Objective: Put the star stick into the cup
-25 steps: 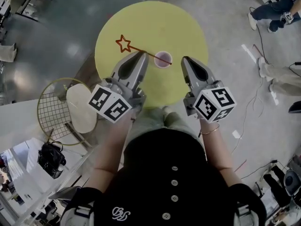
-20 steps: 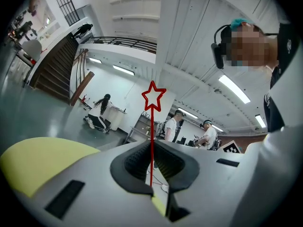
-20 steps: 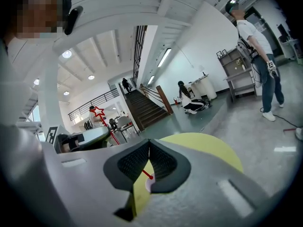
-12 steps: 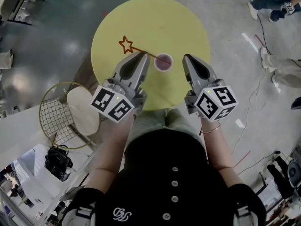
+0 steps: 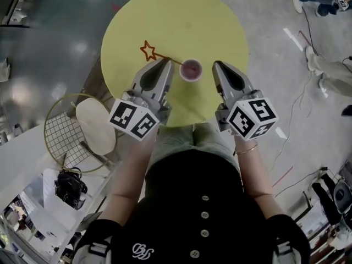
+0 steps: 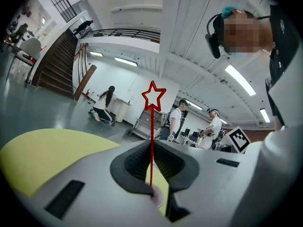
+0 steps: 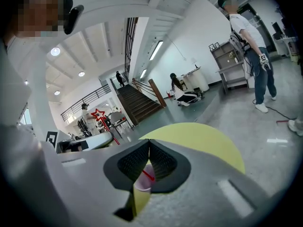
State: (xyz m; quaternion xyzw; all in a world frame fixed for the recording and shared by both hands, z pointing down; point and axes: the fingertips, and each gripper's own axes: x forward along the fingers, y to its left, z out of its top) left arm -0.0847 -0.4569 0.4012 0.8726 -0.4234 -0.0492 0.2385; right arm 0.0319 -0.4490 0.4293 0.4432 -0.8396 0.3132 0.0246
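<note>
Little has shifted since half a second ago. The left gripper seems pinched on the star stick, whose lower end sits in the cup on the yellow counter. Right of the cup, the right gripper hovers, pressed together and empty.

The bench is viewed steeply from overhead. The left tool and right tool are each looked along from close behind — the cup is shared by all views.

The cup sits mostly hidden behind the left gripper's fingers.
</note>
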